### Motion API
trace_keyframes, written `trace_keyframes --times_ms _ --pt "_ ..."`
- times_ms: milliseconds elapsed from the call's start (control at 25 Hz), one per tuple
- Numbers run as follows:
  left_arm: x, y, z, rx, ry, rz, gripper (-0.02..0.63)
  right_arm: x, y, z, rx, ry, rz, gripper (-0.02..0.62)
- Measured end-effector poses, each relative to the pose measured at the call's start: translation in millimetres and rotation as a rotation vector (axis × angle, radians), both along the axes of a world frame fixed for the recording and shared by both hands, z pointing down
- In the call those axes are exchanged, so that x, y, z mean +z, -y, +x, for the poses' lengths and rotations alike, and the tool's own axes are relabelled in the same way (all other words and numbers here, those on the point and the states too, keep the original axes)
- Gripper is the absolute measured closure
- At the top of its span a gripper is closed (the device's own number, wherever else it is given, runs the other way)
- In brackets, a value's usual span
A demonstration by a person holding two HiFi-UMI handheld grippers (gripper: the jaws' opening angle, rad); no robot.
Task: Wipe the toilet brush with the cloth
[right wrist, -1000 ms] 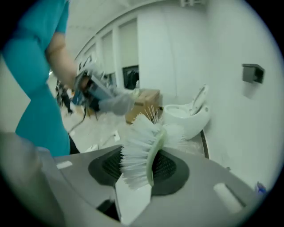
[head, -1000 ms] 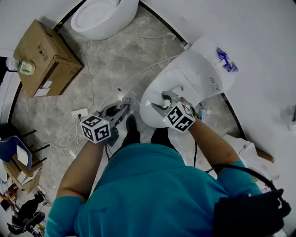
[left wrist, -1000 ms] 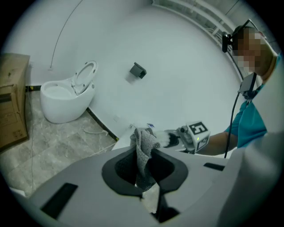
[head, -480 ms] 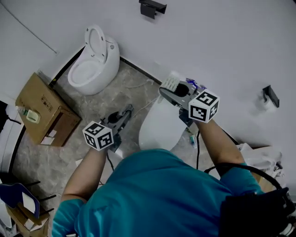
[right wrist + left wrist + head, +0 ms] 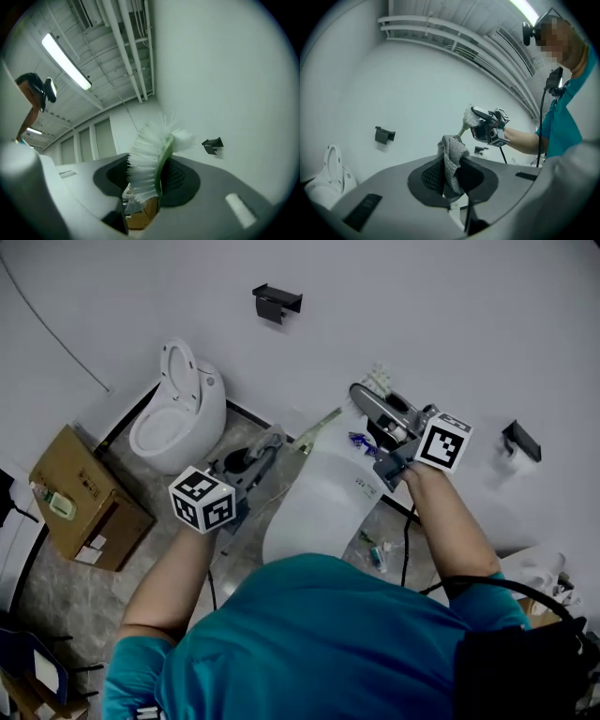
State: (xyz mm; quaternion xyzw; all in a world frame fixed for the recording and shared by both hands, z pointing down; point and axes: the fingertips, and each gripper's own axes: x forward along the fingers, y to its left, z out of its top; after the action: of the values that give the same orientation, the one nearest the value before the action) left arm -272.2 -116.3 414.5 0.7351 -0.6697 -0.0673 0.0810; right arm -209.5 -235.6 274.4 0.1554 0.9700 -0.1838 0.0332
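Two claws of mine hang by the white toilet (image 5: 314, 512). My left claw (image 5: 270, 442) pinches the grey cloth (image 5: 452, 157), bunched between its jaws. My right claw (image 5: 364, 397) clamps the toilet brush (image 5: 149, 164) at its bristled head, green handle slanting leftward.

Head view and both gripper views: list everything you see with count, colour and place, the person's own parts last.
toilet brush: one, white bristles, green handle, clamped between jaws at right
cloth: one, grey, clamped between jaws at left
toilets: two, white, on the floor by the wall
cardboard box: one, brown, floor at left
wall brackets: two, black, on the white wall
left gripper: one, grey, shut on cloth
right gripper: one, grey, shut on toilet brush
person: one, teal shirt, bottom of head view
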Motion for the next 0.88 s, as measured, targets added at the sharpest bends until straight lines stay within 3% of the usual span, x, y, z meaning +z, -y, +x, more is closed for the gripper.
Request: trace_keyframes --times_ms 240,440,560,880 --pt "-83 70 55 -0.013 0.205 0.065 0.566 -55 73 52 0.045 0.172 -0.223 0.445" --pt "-143 129 104 -0.073 0.526 0.009 0.566 -71 108 77 0.071 0.285 -0.469 0.445" --pt "-165 144 116 -0.132 0.689 -0.033 0.566 -75 102 79 0.042 0.320 -0.535 0.445" --pt "-179 154 106 -0.199 0.758 -0.082 0.566 -91 85 86 -0.039 0.395 -0.579 0.445"
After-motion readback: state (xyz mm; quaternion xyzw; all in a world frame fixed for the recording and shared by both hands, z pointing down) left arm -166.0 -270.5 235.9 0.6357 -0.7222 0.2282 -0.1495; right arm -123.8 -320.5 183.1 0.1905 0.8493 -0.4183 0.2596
